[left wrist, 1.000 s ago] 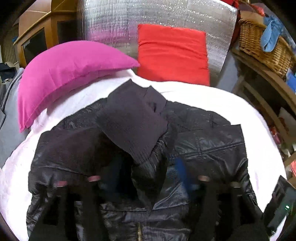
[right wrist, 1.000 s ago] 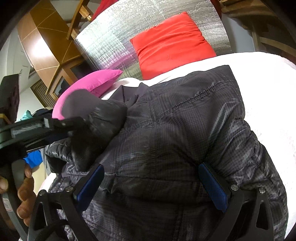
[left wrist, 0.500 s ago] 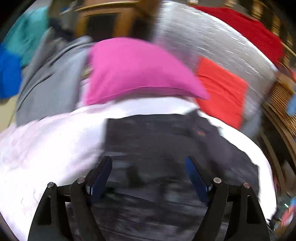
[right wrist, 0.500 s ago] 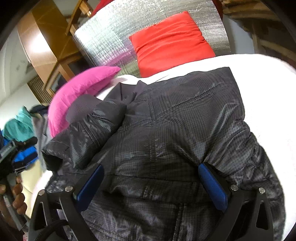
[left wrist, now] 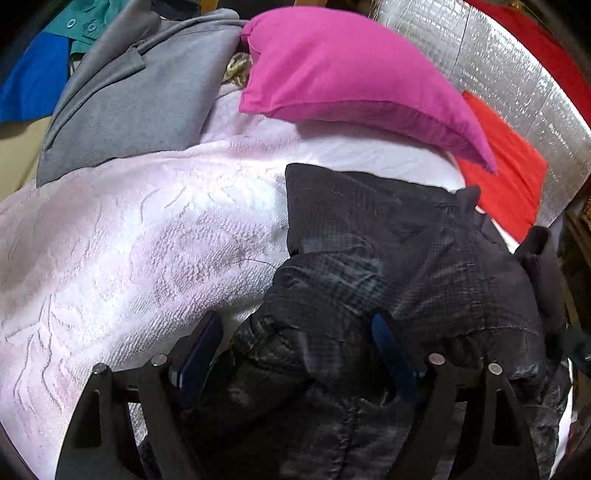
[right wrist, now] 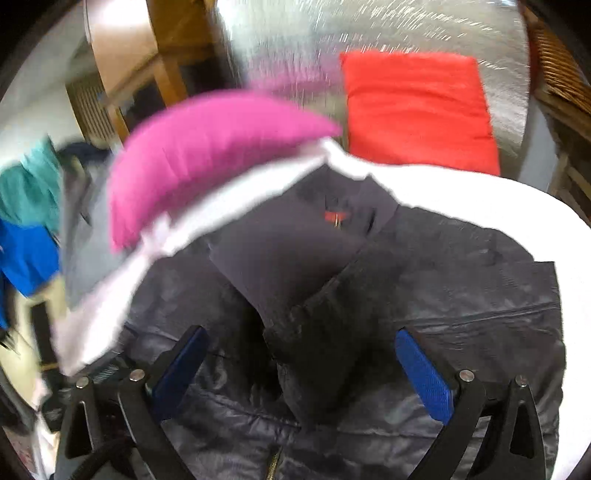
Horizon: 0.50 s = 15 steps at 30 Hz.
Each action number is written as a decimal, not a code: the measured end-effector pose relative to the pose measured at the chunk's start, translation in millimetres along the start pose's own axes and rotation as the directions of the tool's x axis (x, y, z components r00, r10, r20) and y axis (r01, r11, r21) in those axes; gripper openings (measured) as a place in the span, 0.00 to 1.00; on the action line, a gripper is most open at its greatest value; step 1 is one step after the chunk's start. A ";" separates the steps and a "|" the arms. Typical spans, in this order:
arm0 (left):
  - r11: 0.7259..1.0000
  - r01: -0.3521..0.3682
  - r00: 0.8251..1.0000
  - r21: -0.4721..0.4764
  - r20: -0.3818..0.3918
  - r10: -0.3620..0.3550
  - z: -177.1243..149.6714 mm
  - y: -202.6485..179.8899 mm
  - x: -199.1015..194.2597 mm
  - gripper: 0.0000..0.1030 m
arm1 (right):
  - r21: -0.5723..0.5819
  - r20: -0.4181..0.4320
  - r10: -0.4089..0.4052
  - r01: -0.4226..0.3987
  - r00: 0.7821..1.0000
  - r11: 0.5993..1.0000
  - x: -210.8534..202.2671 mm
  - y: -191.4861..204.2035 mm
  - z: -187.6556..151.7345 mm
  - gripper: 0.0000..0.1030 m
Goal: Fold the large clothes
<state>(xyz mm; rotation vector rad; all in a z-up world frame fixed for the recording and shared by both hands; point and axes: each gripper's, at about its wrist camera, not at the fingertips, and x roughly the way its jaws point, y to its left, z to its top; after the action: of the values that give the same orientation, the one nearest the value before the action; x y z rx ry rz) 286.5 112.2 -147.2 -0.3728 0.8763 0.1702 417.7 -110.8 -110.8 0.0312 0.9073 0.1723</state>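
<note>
black puffer jacket (left wrist: 406, 258) lies on white bedspread (left wrist: 129, 240). left gripper (left wrist: 295, 354) spread wide over its edge, jaws just widened; right gripper (right wrist: 299, 369) spread wide above it, nothing held.

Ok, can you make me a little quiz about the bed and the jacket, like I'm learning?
1. True or false: the pink pillow lies on top of the black jacket.
2. What colour is the pillow leaning on the silver sheet? A green, B red, C yellow.
3. Fill in: the jacket lies on a ____ blanket.

Key
1. False; it sits behind the jacket, apart from it.
2. B.
3. White.
</note>
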 end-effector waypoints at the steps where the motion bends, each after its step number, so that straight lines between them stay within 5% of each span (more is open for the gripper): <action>1: 1.000 0.000 1.000 0.007 0.007 0.000 0.0 0.5 -1.8 0.82 | 0.000 -0.018 -0.037 0.037 0.999 0.999 6.7 -0.1 -2.3 0.95; 2: 1.000 -0.002 1.000 0.010 0.014 0.002 -0.6 0.2 -2.7 0.83 | 0.011 -0.027 -0.054 0.054 0.998 0.998 9.9 -2.2 -4.6 0.87; 4: 1.000 0.002 1.000 0.009 0.010 -0.002 -2.7 1.7 -3.1 0.83 | 0.057 -0.032 -0.090 0.092 0.995 0.994 8.7 -11.5 -9.6 0.37; 12: 1.000 -0.004 1.000 0.019 0.008 0.003 -6.3 0.9 -5.6 0.83 | 0.197 0.068 -0.142 0.126 0.988 0.972 -48.8 -61.5 -5.2 0.27; 15: 1.000 -0.003 1.000 0.021 0.008 0.003 -7.2 2.1 -6.9 0.84 | 0.313 0.028 -0.127 0.111 0.992 0.943 -42.3 -96.8 -17.9 0.27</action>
<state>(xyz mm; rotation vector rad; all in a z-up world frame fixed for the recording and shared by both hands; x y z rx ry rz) 276.4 111.3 -146.5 -0.3512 0.8703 0.1651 391.3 -214.0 -98.4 0.2724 0.8786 -0.0860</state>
